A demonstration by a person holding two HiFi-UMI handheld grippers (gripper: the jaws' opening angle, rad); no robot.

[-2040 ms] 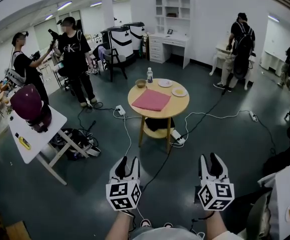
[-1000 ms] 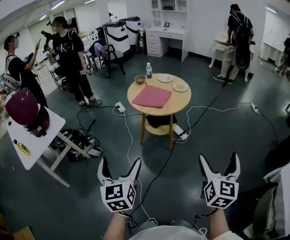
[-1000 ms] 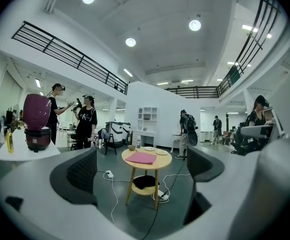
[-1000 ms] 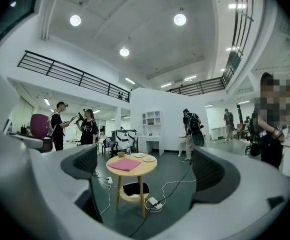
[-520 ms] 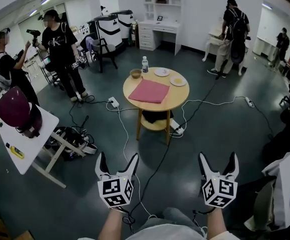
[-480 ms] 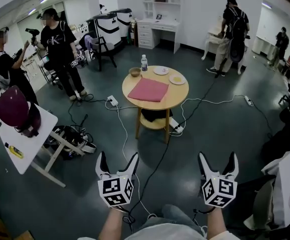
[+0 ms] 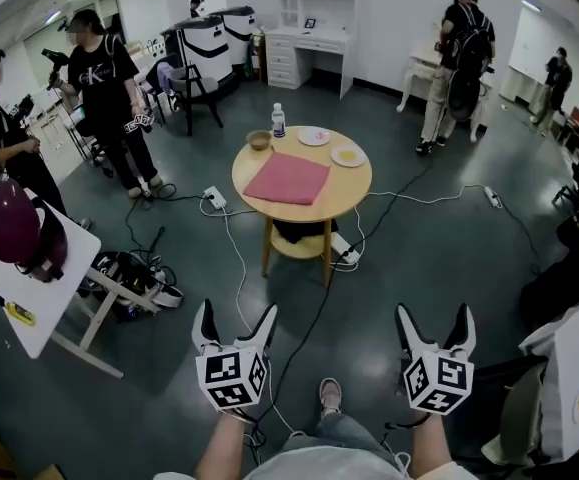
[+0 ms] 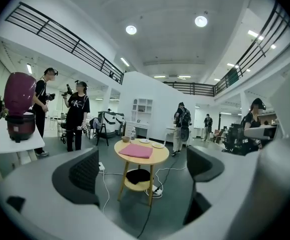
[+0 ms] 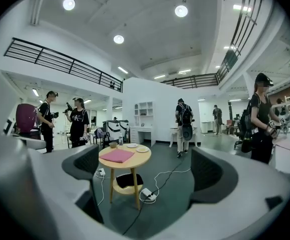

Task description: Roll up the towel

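**Both tools empty, towel flat on the round tabletop across the floor**

The head view takes in both tools from above. The left tool (image 7: 235, 316) and the right tool (image 7: 434, 318) are held side by side low in the picture, each with its jaws spread wide and nothing between them. Only this view shows their marker cubes, the person's shoe (image 7: 330, 396) below them, and the towel's whole outline.

The pink towel (image 7: 287, 178) lies flat and unrolled around the middle of the round wooden tabletop (image 7: 355, 194), well apart from both tools. Its near edge runs close to the rim. The far rim carries a bottle (image 7: 278, 120), a bowl (image 7: 259, 140) and two plates (image 7: 314, 136), all near the towel.

The left gripper view and the right gripper view look level through the open jaws. They show the tabletop nearly edge-on, with the towel as a thin pink patch. They also show the high ceiling and a balcony railing (image 8: 59, 39), which the head view leaves out. The right gripper view has a person (image 9: 259, 124) standing at its right side.

Dark floor (image 7: 419, 268) lies open between the tools and the table, crossed by a dark cable (image 7: 302, 333). A power strip (image 7: 341, 250) sits by the table's foot. A white folding table (image 7: 54, 288) carrying a maroon appliance (image 7: 9, 230) stands well apart to the left.
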